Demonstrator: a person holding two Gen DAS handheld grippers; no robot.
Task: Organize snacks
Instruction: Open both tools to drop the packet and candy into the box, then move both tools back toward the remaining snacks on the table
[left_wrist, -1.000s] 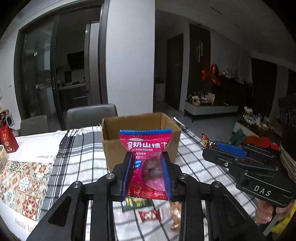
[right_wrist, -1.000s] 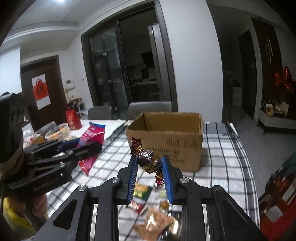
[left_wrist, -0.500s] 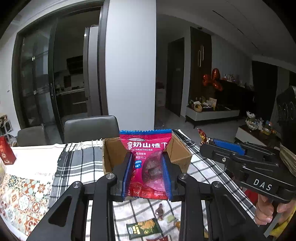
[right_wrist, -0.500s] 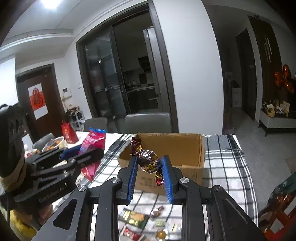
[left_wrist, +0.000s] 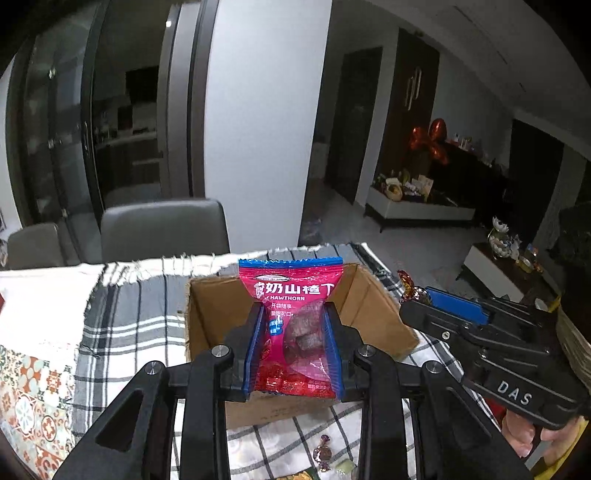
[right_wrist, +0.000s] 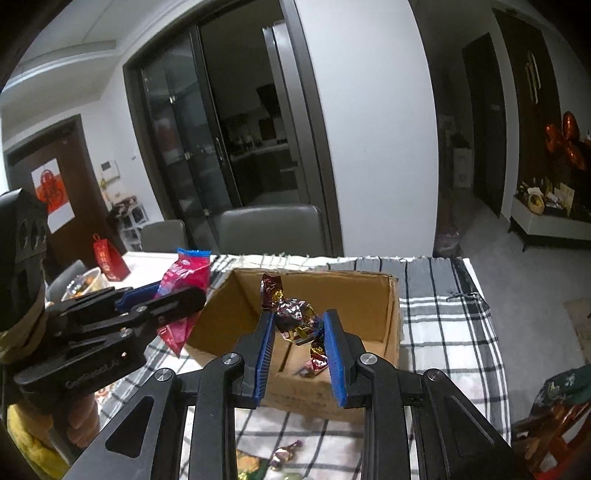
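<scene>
My left gripper (left_wrist: 294, 317) is shut on a pink hawthorn snack packet (left_wrist: 295, 332) and holds it over the open cardboard box (left_wrist: 210, 317). My right gripper (right_wrist: 300, 317) is shut on a dark foil-wrapped candy (right_wrist: 293, 319) and holds it over the same box (right_wrist: 369, 306). Each gripper shows in the other's view: the right one (left_wrist: 417, 299) at the box's right edge, the left one (right_wrist: 184, 295) with the pink packet (right_wrist: 184, 291) at the box's left edge. One small wrapped candy (right_wrist: 308, 369) lies on the box floor.
The box stands on a checked tablecloth (left_wrist: 122, 321). Loose wrapped candies (left_wrist: 323, 452) lie on the cloth in front of the box. Grey chairs (left_wrist: 162, 232) stand behind the table. A red bag (right_wrist: 107, 258) and a bowl (right_wrist: 79, 284) sit at the far left.
Both grippers have risen and moved forward with their snacks, from in front of the box to above its opening. Both stay shut.
</scene>
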